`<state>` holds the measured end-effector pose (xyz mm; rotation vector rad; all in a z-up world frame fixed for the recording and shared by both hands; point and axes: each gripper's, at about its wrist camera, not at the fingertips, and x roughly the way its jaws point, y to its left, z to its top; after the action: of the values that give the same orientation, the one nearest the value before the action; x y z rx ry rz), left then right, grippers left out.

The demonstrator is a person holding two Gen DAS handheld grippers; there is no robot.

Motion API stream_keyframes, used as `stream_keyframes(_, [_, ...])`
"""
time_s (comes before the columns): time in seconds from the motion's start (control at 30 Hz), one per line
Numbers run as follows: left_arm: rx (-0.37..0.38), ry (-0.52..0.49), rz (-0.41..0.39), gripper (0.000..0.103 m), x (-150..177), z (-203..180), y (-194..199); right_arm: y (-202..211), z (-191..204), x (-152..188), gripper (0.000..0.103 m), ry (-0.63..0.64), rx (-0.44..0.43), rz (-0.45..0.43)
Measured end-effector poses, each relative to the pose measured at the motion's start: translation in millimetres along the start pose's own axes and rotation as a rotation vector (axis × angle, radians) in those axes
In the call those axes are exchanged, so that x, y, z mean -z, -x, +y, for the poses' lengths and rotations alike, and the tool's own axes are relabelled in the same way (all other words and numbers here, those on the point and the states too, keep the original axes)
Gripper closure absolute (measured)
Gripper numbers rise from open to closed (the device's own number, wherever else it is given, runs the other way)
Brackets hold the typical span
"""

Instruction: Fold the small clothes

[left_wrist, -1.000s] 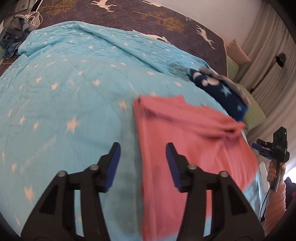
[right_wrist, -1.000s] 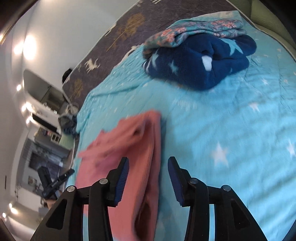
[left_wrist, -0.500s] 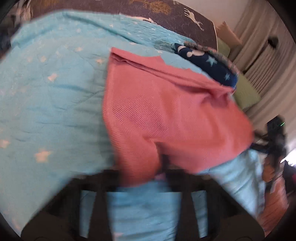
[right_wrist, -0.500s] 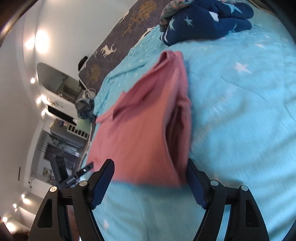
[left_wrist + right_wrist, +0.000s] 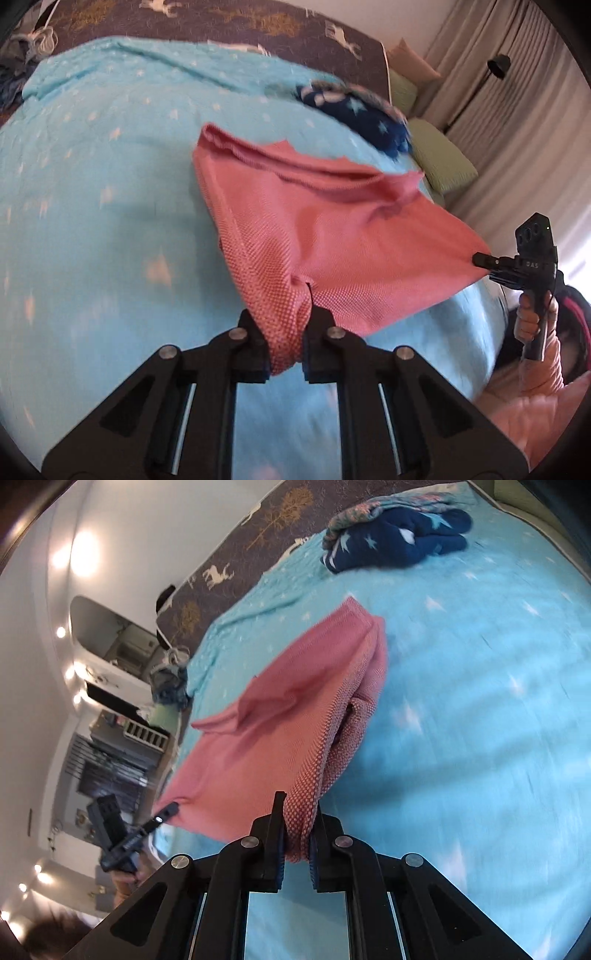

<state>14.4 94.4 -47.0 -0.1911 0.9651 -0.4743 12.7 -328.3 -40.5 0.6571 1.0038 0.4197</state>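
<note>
In the left wrist view, your left hand-held gripper (image 5: 286,332) pinches one corner of the pink garment (image 5: 325,229), lifted over the star-printed blue blanket (image 5: 92,221) on the bed. In the right wrist view, your right hand-held gripper (image 5: 297,834) is closing, its jaws clamped on the garment's other corner; a folded navy star-printed garment (image 5: 391,542) lies well apart.

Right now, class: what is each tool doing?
Left tool: closed, holding a corner of the pink garment.
Right tool: jaws closing, pads already pinching the pink garment's other corner.
</note>
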Motion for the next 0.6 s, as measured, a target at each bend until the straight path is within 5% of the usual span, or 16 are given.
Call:
stream_keyframes(0.23, [-0.042, -0.029, 0.091, 0.086, 49.3, -13.9, 22.8, 22.3, -23.1, 87.7, 0.090, -0.065, 0.034, 0.095])
stream_keyframes(0.33, [-0.109, -0.034, 0.062, 0.076, 45.7, -10.1, 35.6, 33.3, -28.4, 88.1, 0.079, -0.048, 0.151, 0.106])
stream_keyframes(0.47, [-0.232, -0.060, -0.089, 0.056, 30.4, -3.0, 62.1, 62.2, -23.2, 65.7, 0.067, 0.017, 0.283, -0.038])
stream_keyframes(0.6, [-0.291, -0.113, -0.120, 0.054, 3.6, 3.7, 38.9, 55.7, 2.6, 38.8, 0.048, 0.241, 0.453, -0.132])
